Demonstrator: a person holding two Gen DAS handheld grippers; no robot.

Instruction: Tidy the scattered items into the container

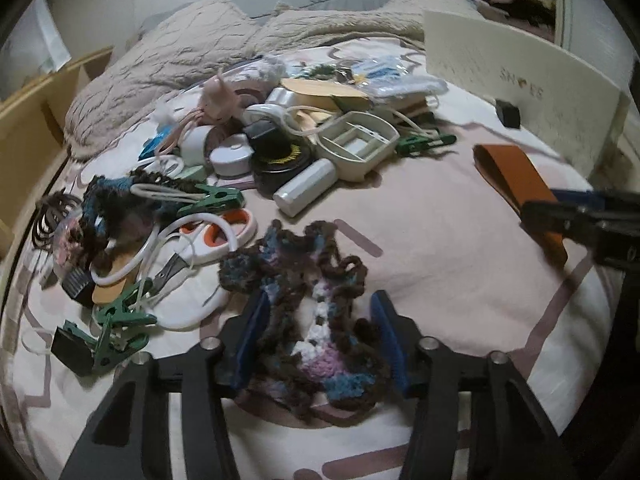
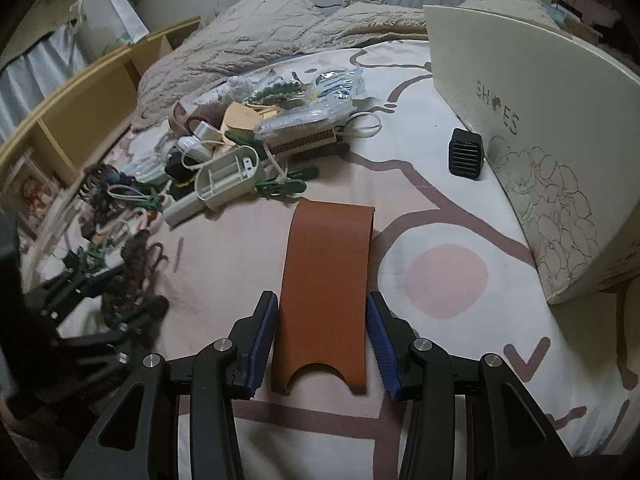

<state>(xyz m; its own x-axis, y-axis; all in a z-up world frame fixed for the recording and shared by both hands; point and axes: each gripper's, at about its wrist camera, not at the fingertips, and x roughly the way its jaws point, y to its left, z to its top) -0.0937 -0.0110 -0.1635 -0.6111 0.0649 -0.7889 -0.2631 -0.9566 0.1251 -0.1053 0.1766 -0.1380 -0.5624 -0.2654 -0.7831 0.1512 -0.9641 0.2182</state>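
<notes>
Scattered items still cover most of the bed (image 2: 460, 364), so by my reading the tidying is at an early stage: nothing can be seen inside the container, and the bulk of the clutter is untouched. That container appears to be the cream shoe box (image 2: 540, 128) standing on its side along the far right edge of the bed, its lettered face toward the cameras; its inside is hidden from both views, so what it already holds cannot be told. A small black ribbed block (image 2: 466, 154) sits just beside its base. Left to gather are the heap in the middle of the bed, with a beige plastic tray (image 1: 356, 146), a white tube (image 1: 306, 186) and a black round tin (image 1: 280, 160), and the nearer tangle of green clips (image 1: 212, 200), white-and-orange scissors (image 1: 216, 236) and hair ties. Two pieces are in hand. The left gripper (image 1: 320, 340) straddles a crocheted yarn piece (image 1: 316, 300) lying on the sheet; the pads sit against its edges, though whether they press on it yet I cannot tell. The right gripper (image 2: 322, 340) has a brown leather sleeve (image 2: 326, 280) between its pads, closed about as far as it goes, so I judge it clamped by the edges. Both pieces are well apart from the box.
</notes>
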